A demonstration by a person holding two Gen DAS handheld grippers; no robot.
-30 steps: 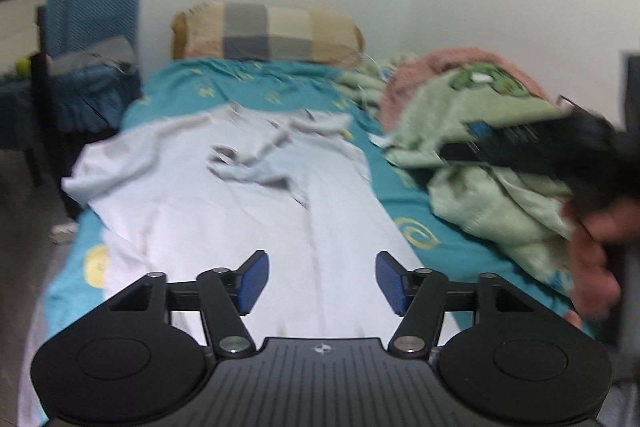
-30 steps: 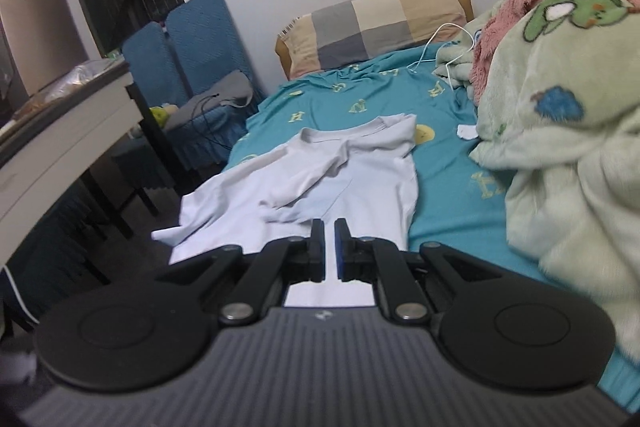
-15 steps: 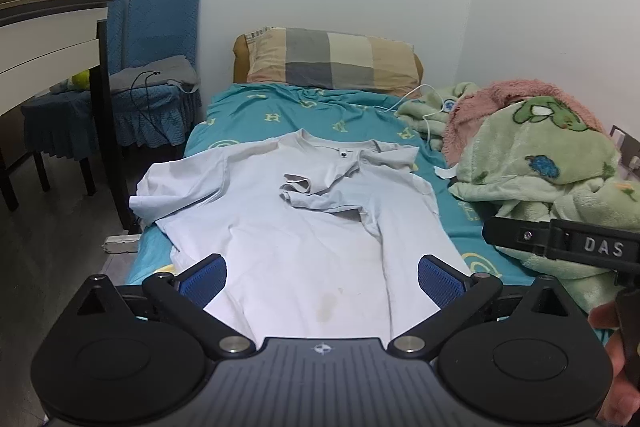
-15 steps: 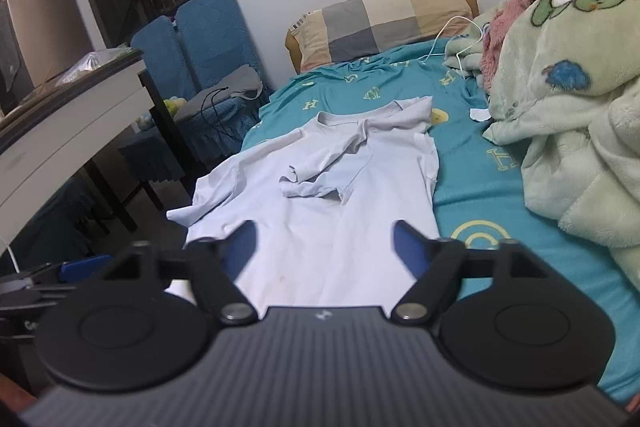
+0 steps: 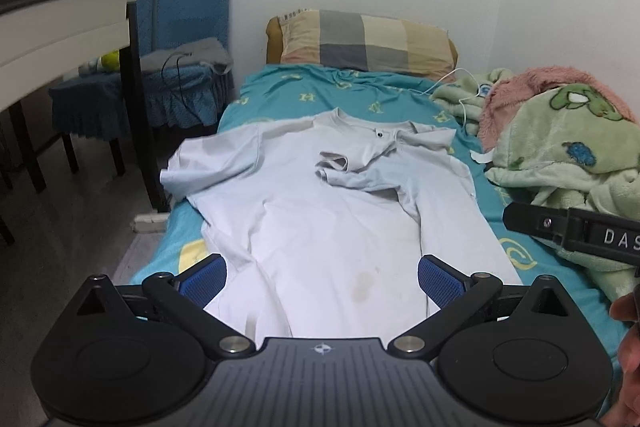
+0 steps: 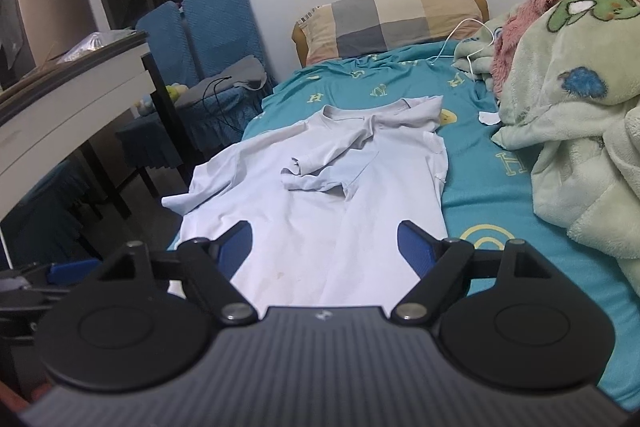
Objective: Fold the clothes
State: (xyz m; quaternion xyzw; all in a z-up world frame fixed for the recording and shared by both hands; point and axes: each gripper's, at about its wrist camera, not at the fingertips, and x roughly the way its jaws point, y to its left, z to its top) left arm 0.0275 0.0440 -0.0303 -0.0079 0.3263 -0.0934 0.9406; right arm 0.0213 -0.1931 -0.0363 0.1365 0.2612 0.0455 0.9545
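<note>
While both tools are held above the near end of the bed, the pale grey T-shirt lies spread face-up on the teal sheet, collar toward the checked pillow and hem toward the cameras. Left gripper: blue-padded fingers spread wide apart, nothing between them, poised over the hem region without visible contact. Right gripper: fingers likewise spread, empty, above the lower part of the shirt. One sleeve of the shirt, on the side nearer the blankets, is folded inward across the chest; the opposite sleeve lies flat and reaches over the edge of the bed toward the floor. A faint brownish stain marks the lower front. Beside the shirt, on the wall side, a heap of green and pink fleece blankets rests on the sheet, with a white cable trailing near the pillow. Across the floor gap stand two blue chairs and a white desk. Part of the right-hand tool, lettered "DAS", enters the left wrist view at its right edge.
</note>
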